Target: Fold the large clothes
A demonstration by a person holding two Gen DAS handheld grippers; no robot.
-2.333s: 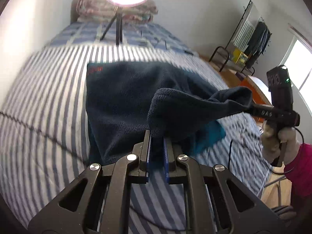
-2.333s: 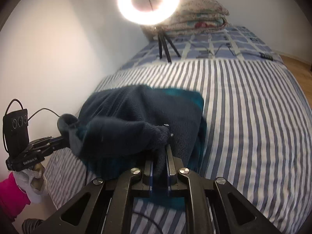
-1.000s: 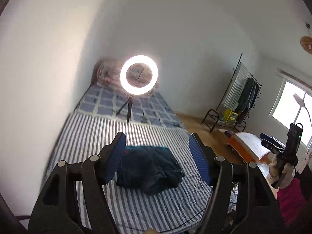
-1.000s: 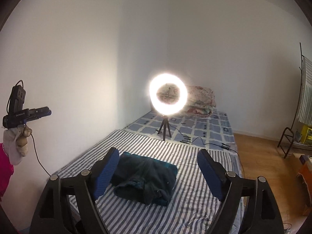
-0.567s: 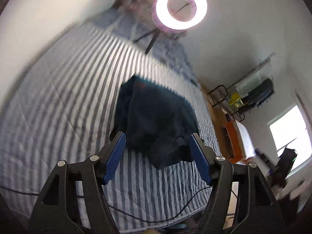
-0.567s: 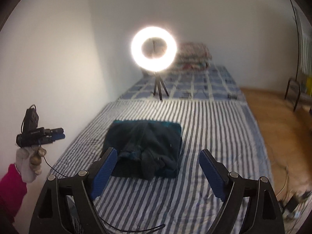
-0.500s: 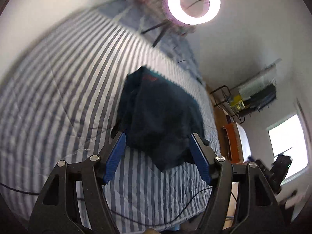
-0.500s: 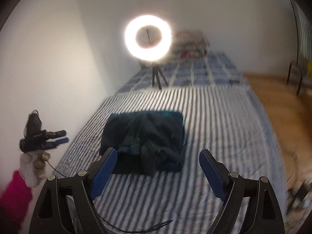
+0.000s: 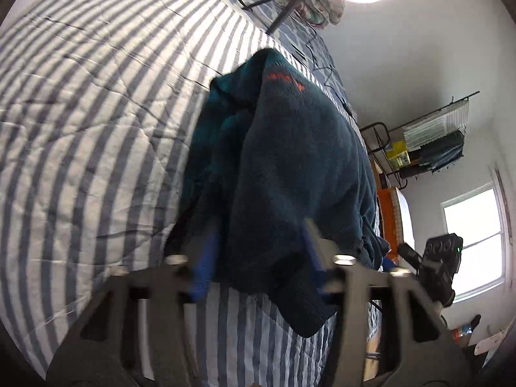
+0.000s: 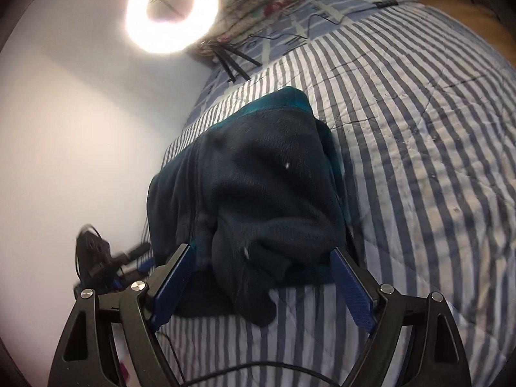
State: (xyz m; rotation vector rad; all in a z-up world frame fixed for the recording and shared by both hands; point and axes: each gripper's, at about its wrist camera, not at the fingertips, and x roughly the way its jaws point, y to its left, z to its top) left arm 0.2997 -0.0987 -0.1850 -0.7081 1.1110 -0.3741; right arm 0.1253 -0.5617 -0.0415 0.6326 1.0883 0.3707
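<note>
A dark navy fleece garment point(image 10: 258, 193) with teal lining and small orange lettering lies on a bed point(image 10: 419, 129) covered in blue-and-white stripes; the fingers point(image 10: 353, 293) carry blue pads on black frames.

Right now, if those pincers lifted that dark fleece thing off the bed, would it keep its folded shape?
Probably not. The dark fleece garment lies in soft, rumpled layers, and one flap sags onto the striped bed cover, so it would likely droop and unfold. Its thick pile suggests it grips well and looks bulky rather than heavy.
</note>
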